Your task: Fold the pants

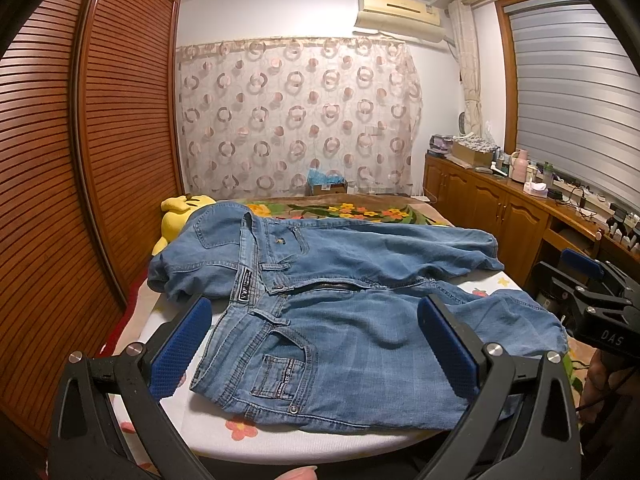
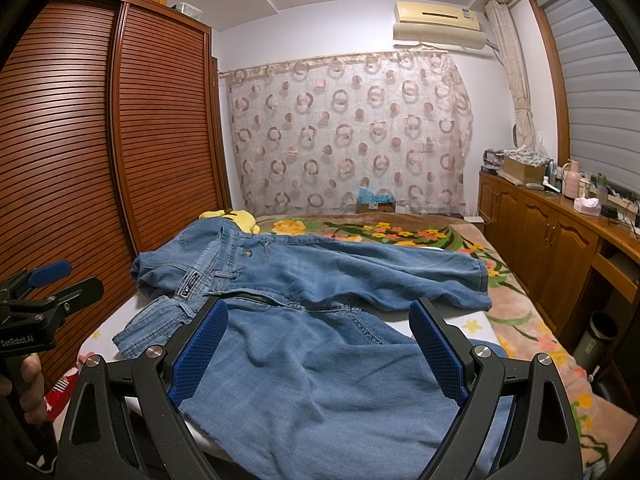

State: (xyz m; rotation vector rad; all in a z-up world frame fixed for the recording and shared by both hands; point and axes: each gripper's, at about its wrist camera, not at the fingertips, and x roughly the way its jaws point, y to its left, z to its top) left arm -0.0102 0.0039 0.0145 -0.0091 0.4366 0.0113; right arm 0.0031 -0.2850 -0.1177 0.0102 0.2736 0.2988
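Blue textured pads line the fingers [image 1: 182,348] of the left gripper [image 1: 312,344], spread wide and holding nothing above the near waistband and front pocket of a pair of pants [image 1: 340,312]. The right gripper [image 2: 318,354] is likewise spread wide and empty-handed, its fingers [image 2: 436,356] poised over the near leg of the same garment, which fills the gap between them without being pinched.

The light-wash denim pants lie flat on a bed [image 1: 208,416], waist to the left and legs running to the right, the fly open and one leg set farther back than the other. A yellow plush toy [image 1: 180,216] sits just beyond the waistband at the far left. A floral blanket [image 2: 400,234] covers the far part of the bed.

A louvred wooden wardrobe [image 2: 160,120] stands on the left, a circle-patterned curtain [image 1: 296,120] hangs at the far wall beneath an air conditioner [image 1: 400,14], and a cluttered wooden counter [image 2: 560,216] runs along the right.
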